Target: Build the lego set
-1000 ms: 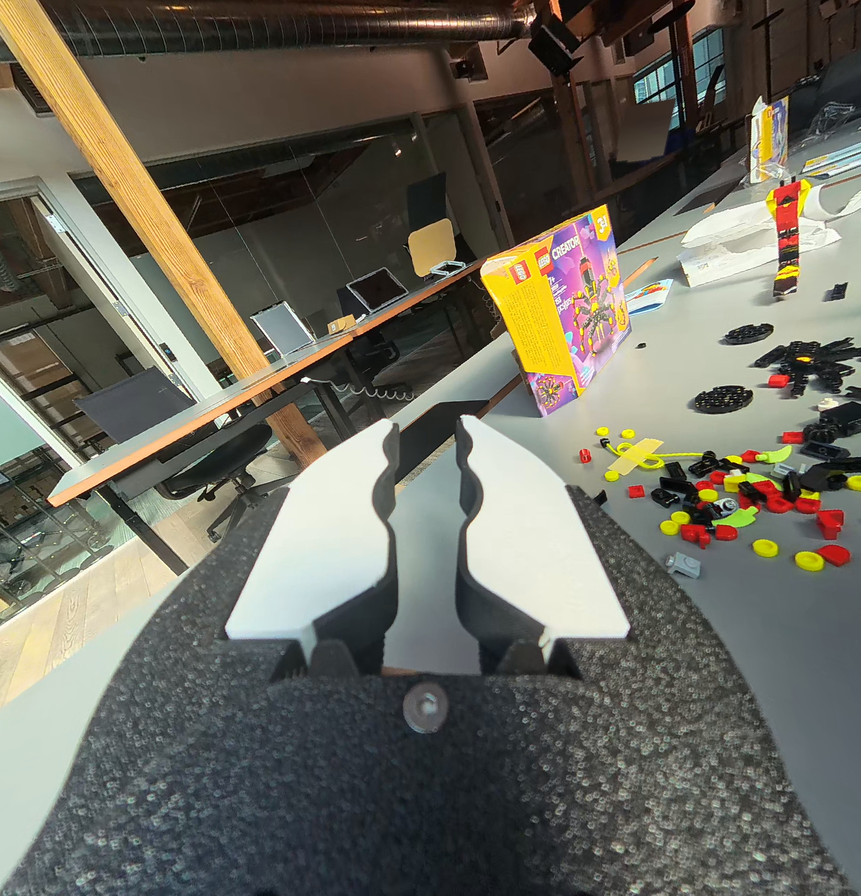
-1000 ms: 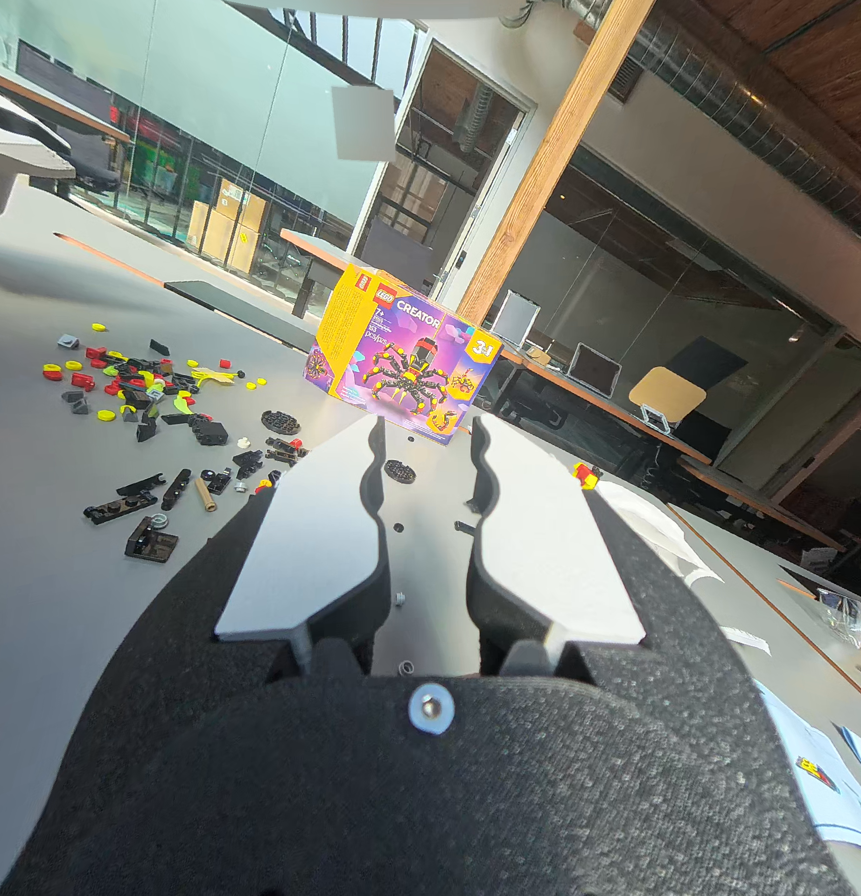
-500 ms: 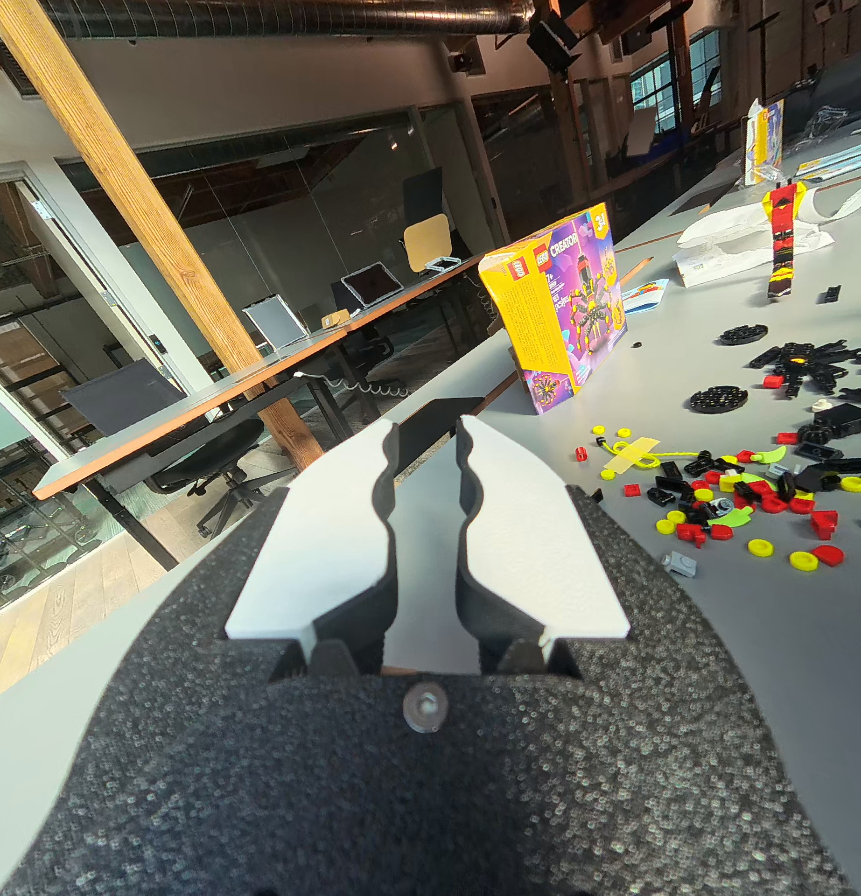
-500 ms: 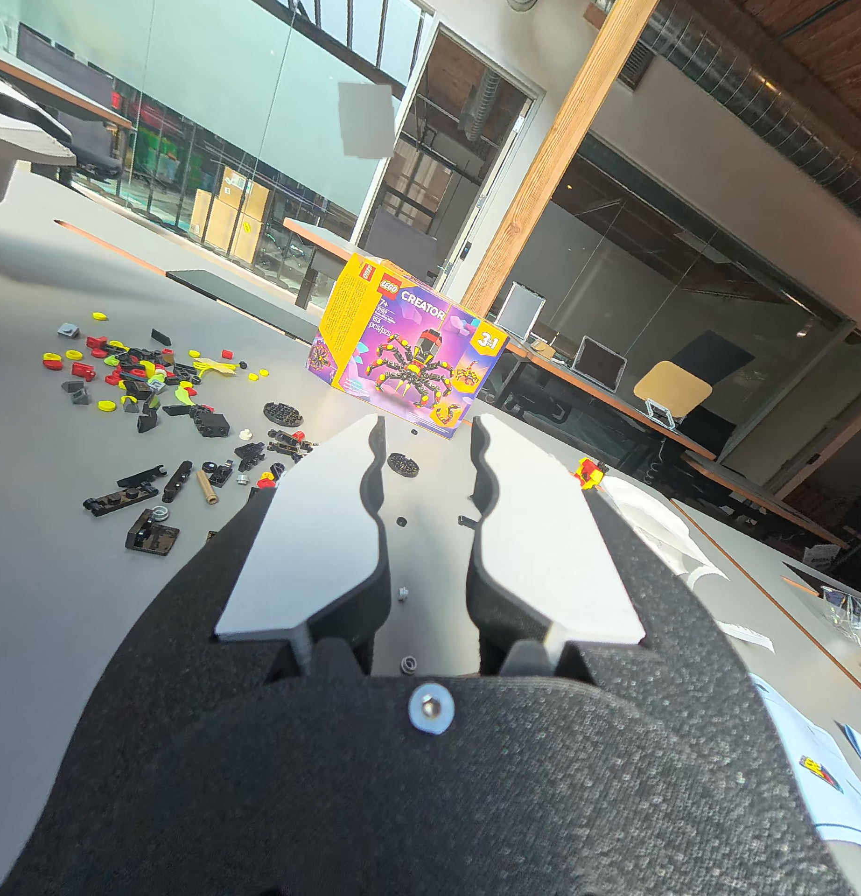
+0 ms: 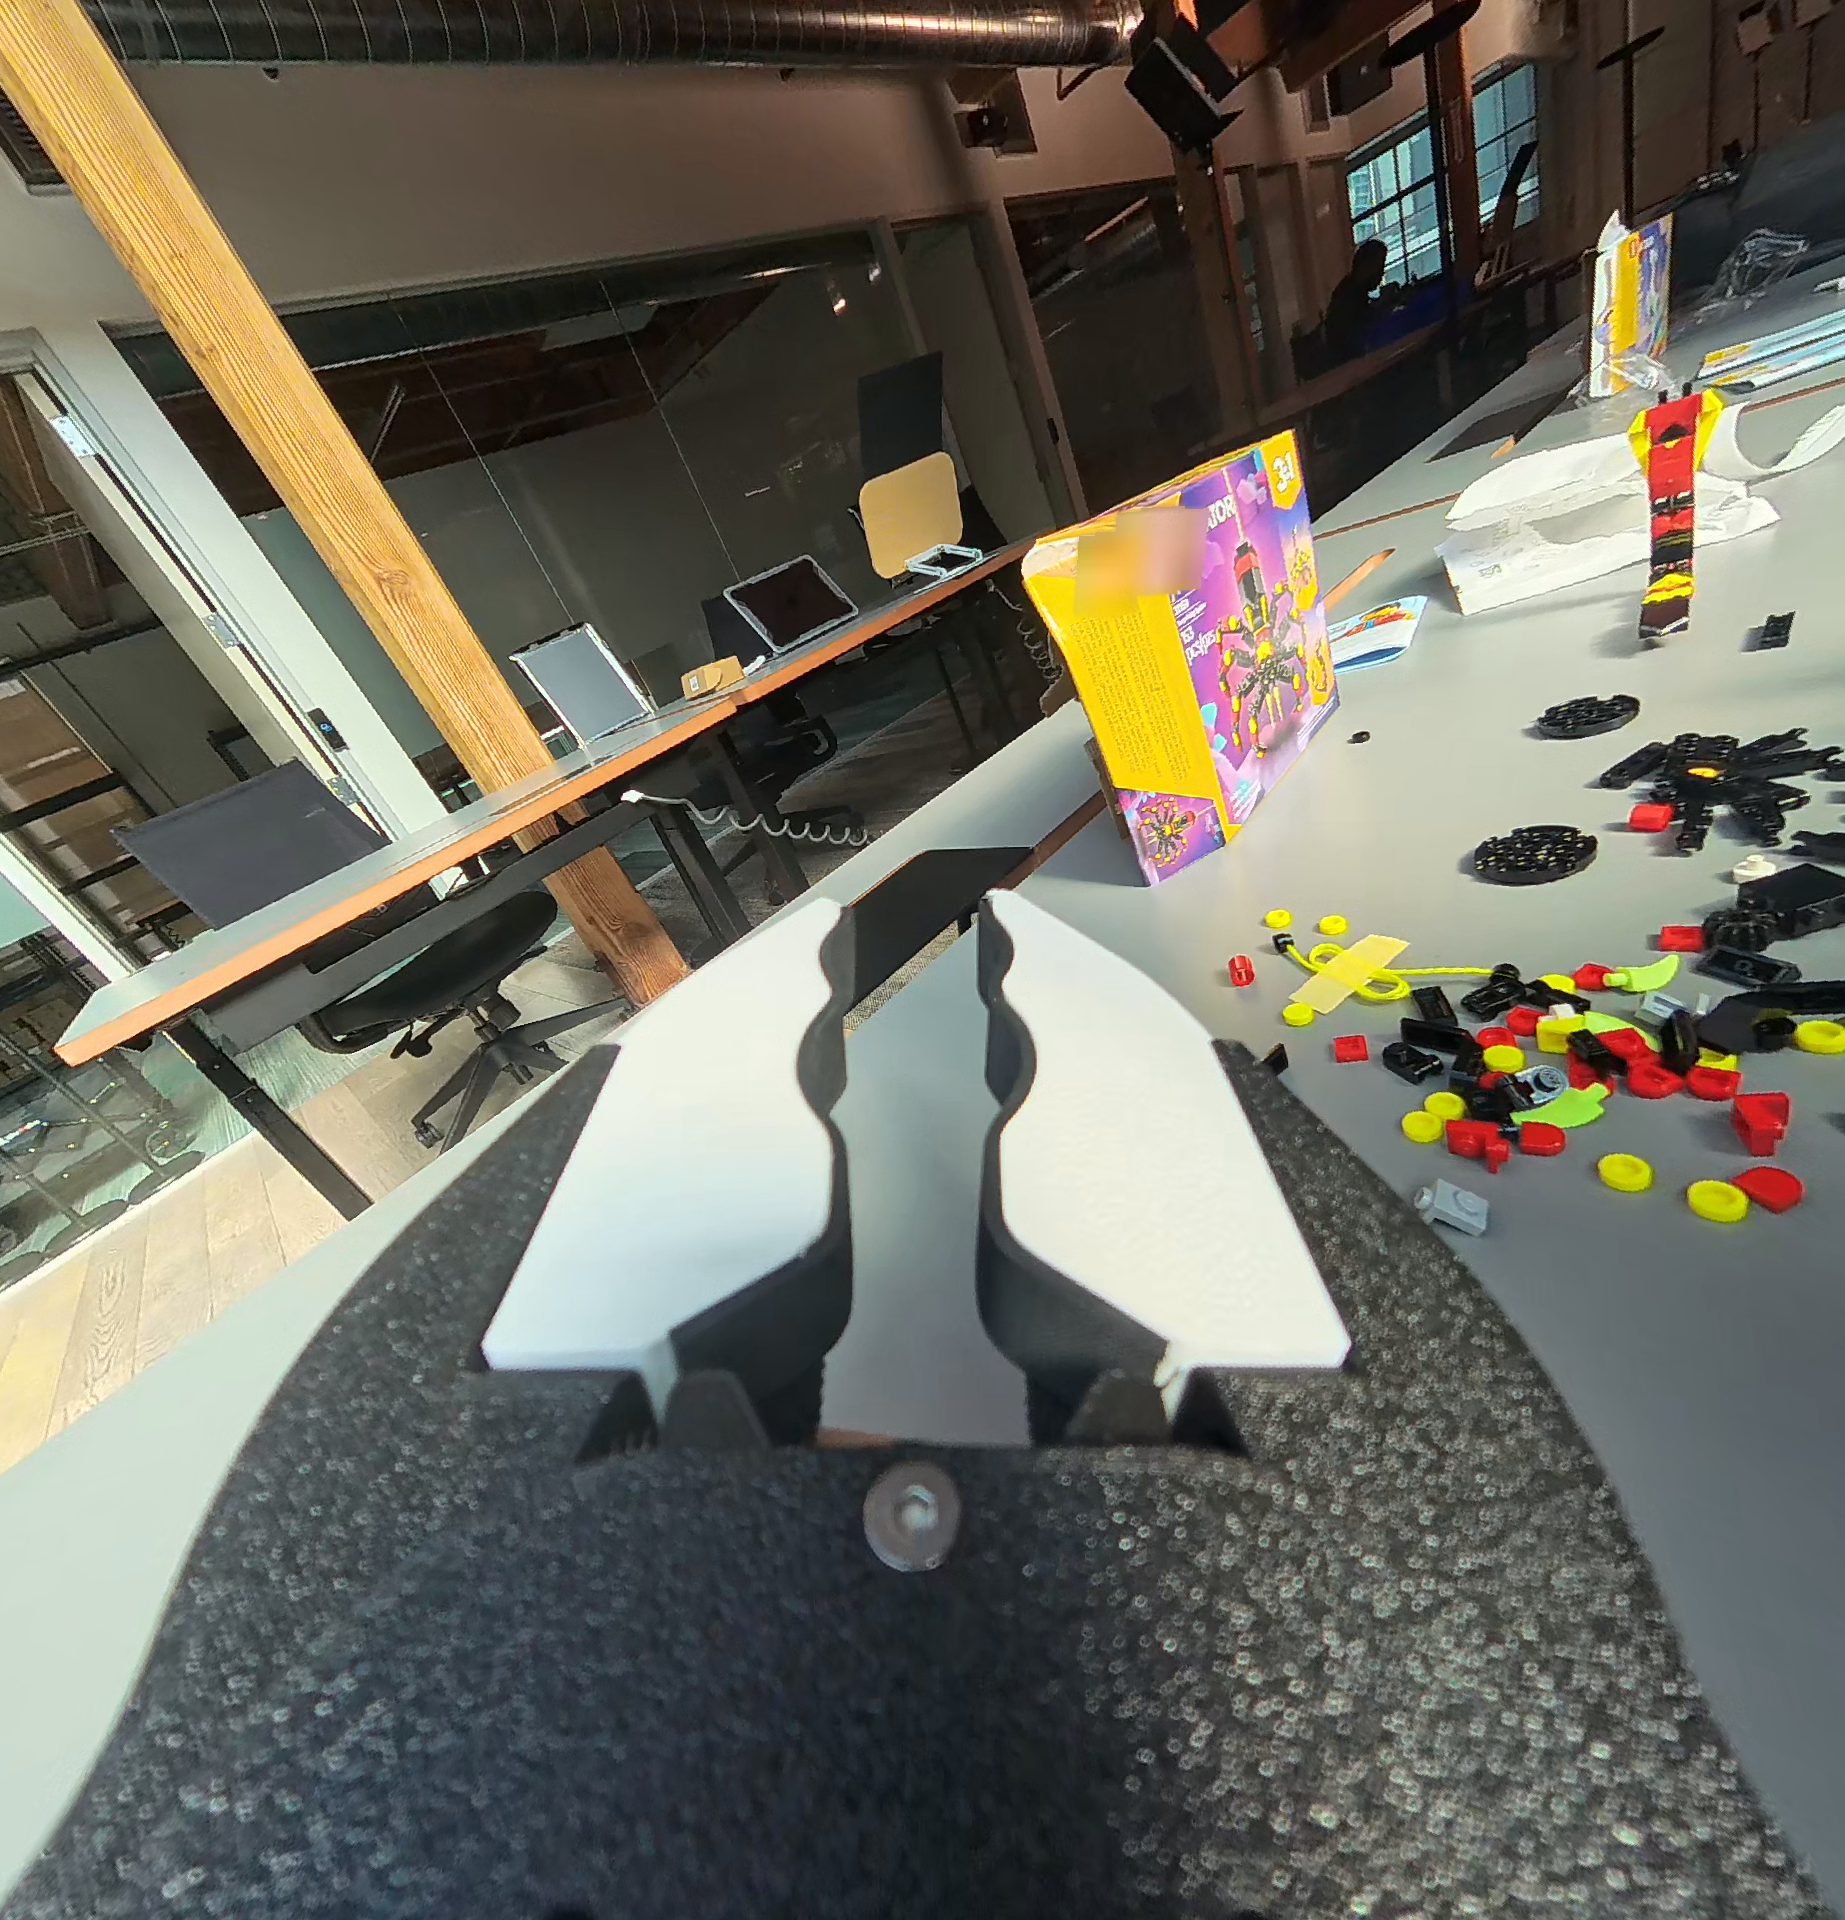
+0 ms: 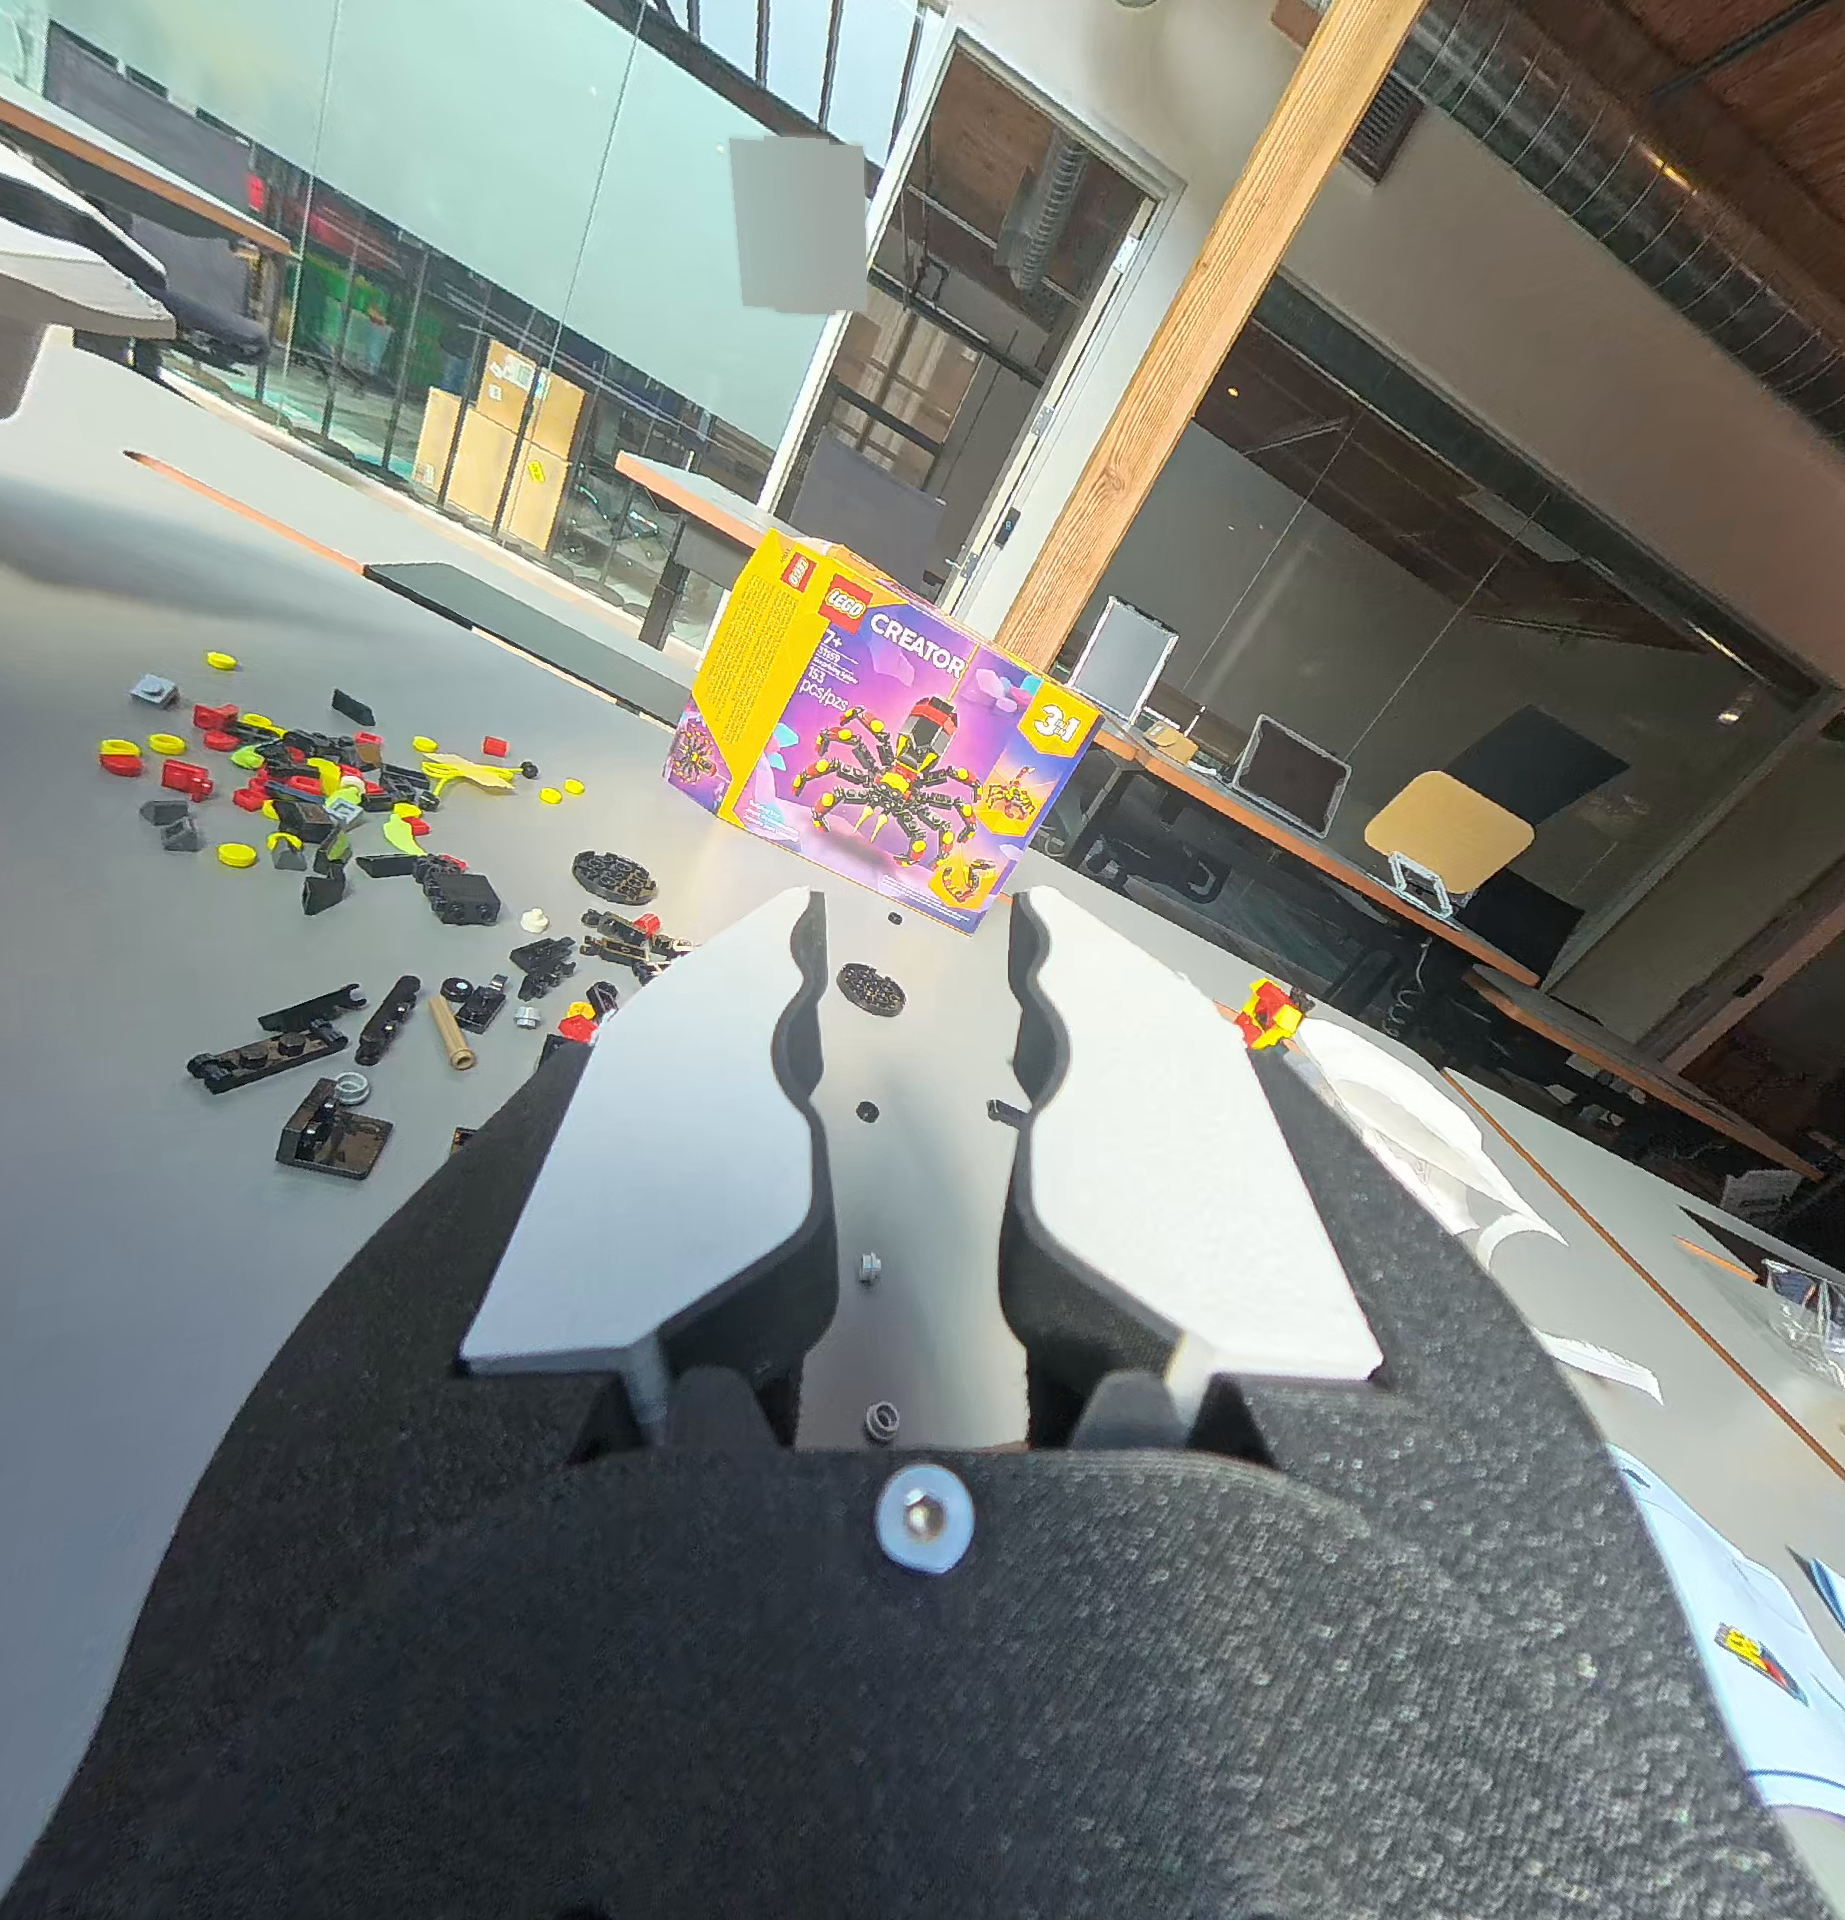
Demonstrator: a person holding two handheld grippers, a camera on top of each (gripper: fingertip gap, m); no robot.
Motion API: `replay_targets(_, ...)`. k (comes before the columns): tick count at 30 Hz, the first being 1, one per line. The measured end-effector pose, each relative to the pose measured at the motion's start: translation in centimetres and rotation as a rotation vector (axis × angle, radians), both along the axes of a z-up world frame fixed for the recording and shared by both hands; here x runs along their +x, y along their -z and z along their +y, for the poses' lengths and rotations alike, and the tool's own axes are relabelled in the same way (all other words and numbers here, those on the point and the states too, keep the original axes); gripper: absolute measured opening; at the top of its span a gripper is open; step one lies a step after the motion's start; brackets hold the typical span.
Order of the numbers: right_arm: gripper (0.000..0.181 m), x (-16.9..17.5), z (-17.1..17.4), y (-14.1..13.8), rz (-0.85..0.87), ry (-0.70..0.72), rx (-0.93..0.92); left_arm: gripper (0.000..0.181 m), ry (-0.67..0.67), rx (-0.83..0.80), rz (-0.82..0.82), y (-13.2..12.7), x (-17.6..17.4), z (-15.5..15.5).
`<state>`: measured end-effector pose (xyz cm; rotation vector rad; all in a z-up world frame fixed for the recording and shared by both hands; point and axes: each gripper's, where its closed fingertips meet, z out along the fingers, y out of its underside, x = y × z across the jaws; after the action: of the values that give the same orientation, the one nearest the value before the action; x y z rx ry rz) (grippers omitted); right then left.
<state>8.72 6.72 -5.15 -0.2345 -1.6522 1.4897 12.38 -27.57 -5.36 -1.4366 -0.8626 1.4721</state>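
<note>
Left gripper (image 5: 913,914) hovering over the near edge of the grey bench (image 5: 1520,1351), fingers apart, nothing between them. To its right, well apart: a loose scatter of red, yellow, lime and black lego pieces (image 5: 1583,1049); beyond that, the yellow-and-purple set box (image 5: 1198,665) standing upright; further right, a partly built black spider body (image 5: 1718,779) and a red-and-black built strip (image 5: 1666,520) against white paper.

Right gripper (image 6: 913,914) likewise apart and empty, raised above the bench (image 6: 87,1195). Left of it the same scatter of pieces (image 6: 315,790), plus black plates and bars (image 6: 315,1039) nearer. Straight ahead a black round plate (image 6: 871,987), then the box (image 6: 887,758). Far right, an instruction booklet (image 6: 1770,1673) at the edge.
</note>
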Motion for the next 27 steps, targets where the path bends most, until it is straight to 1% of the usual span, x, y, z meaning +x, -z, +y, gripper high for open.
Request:
replay_targets(15,0.033,0.1,-0.2,0.1,0.002,-0.004,0.011,0.023,0.012,-0.001,-0.019,0.3,-0.2,0.1)
replay_targets(20,0.033,0.3,0.1,-0.8,0.031,-0.011,-0.025,0.022,0.013,-0.010,-0.020,0.3,-0.2,0.2)
replay_targets(22,0.033,0.5,0.7,-2.0,0.053,-0.001,-0.083,0.022,0.010,-0.013,-0.007,0.1,0.0,0.1)
replay_targets(24,0.030,1.7,1.9,-4.2,0.072,-0.002,-0.153,0.021,0.000,-0.002,0.038,-0.9,0.4,-0.2)
replay_targets(25,0.030,2.3,3.0,-5.6,0.062,0.020,-0.190,0.021,-0.006,0.006,0.068,-1.7,0.8,-0.5)
replay_targets(27,0.030,4.2,6.0,-8.4,0.070,0.029,-0.254,0.020,-0.012,0.000,0.112,-4.3,1.9,-0.9)
